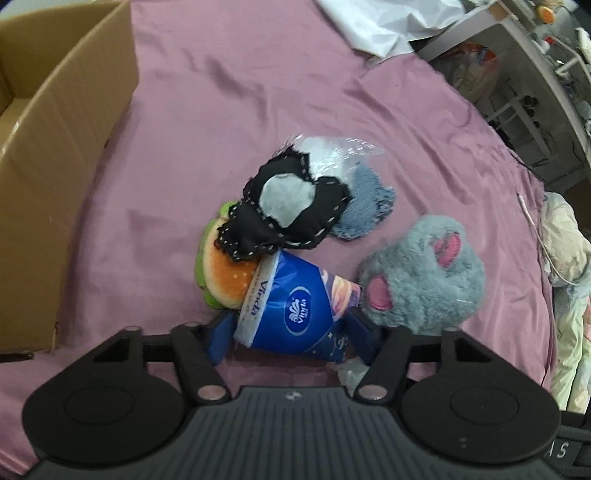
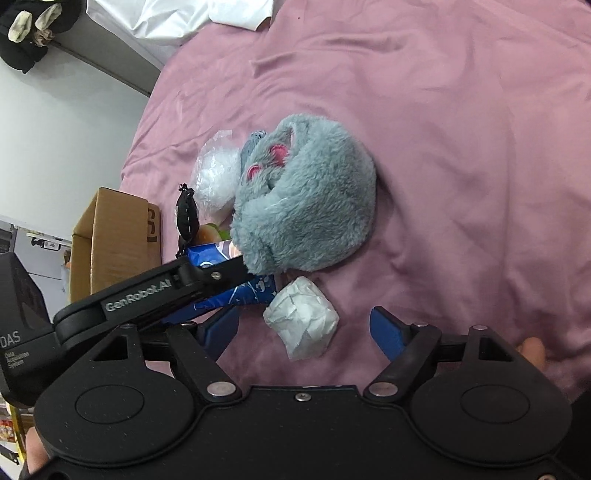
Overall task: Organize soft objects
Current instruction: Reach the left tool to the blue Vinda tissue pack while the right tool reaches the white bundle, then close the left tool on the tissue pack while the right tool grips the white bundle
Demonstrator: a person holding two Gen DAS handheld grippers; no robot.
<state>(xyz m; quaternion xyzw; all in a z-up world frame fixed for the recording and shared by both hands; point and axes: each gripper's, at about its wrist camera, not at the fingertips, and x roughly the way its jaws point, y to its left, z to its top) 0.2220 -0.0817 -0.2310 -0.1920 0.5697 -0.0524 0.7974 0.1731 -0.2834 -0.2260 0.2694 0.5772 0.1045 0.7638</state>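
Note:
My left gripper is shut on a blue Vinda tissue pack, a blue finger on each side of it. A black-and-white stitched pouch lies on a plush burger just beyond. A grey plush slipper lies to the right, a blue cloth and a clear bag of white stuffing behind. My right gripper is open around a crumpled white tissue ball. The grey slipper and the tissue pack lie beyond it, with the left gripper's arm across.
A cardboard box stands open at the left on the pink bedsheet; it also shows in the right wrist view. White cloth lies at the far edge. Bedding and shelving are off the right side.

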